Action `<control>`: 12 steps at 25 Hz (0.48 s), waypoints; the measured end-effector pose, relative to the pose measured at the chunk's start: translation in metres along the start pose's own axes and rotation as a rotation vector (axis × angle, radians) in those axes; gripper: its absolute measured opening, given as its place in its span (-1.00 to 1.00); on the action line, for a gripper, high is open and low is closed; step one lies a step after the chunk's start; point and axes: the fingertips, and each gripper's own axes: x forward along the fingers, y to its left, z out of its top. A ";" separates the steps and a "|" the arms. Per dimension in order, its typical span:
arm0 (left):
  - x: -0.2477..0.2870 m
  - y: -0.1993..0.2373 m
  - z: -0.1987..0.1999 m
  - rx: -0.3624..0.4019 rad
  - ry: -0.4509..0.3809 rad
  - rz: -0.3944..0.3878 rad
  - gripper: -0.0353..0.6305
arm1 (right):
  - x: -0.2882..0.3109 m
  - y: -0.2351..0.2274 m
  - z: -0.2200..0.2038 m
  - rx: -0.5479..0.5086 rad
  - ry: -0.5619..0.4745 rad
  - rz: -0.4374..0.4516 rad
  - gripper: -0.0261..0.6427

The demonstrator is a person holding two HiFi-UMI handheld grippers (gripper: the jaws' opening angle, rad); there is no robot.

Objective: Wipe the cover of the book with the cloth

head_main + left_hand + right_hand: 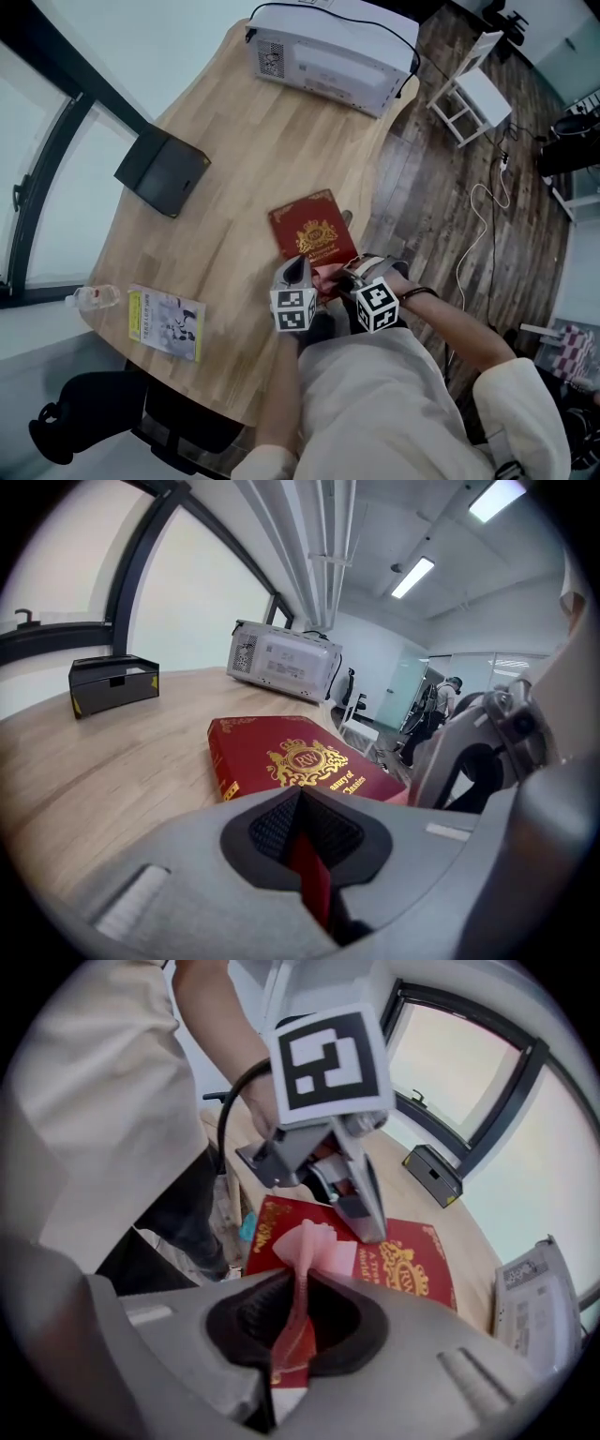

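Observation:
A dark red book [312, 230] with a gold crest lies flat near the wooden table's [234, 141] front right edge. My left gripper [298, 272] sits low at the book's near edge, jaws closed on a dark red strip that looks like the book's edge [309, 878]. The cover [281, 752] stretches ahead of it. My right gripper [349, 274] is beside it, shut on a pink cloth [314, 1244] that sticks out in front of its jaws over the book [412, 1260]. The left gripper's fingers [366, 1206] touch the cover next to the cloth [328, 277].
A white machine [328, 56] stands at the table's far end and a black box [164, 169] at the left. A booklet [167, 322] and a plastic bottle [94, 297] lie near the left front. A white stool [473, 98] stands on the floor to the right.

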 end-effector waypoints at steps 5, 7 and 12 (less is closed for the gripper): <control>-0.001 0.000 0.002 0.005 -0.002 0.000 -0.88 | -0.005 0.031 0.017 0.050 -0.010 0.065 -0.82; -0.001 0.000 0.001 0.003 -0.001 -0.001 -0.88 | -0.007 0.041 0.023 0.060 -0.017 0.088 -0.82; -0.004 -0.001 0.002 0.017 -0.005 -0.014 -0.88 | -0.019 0.072 0.044 0.051 -0.044 0.272 -0.82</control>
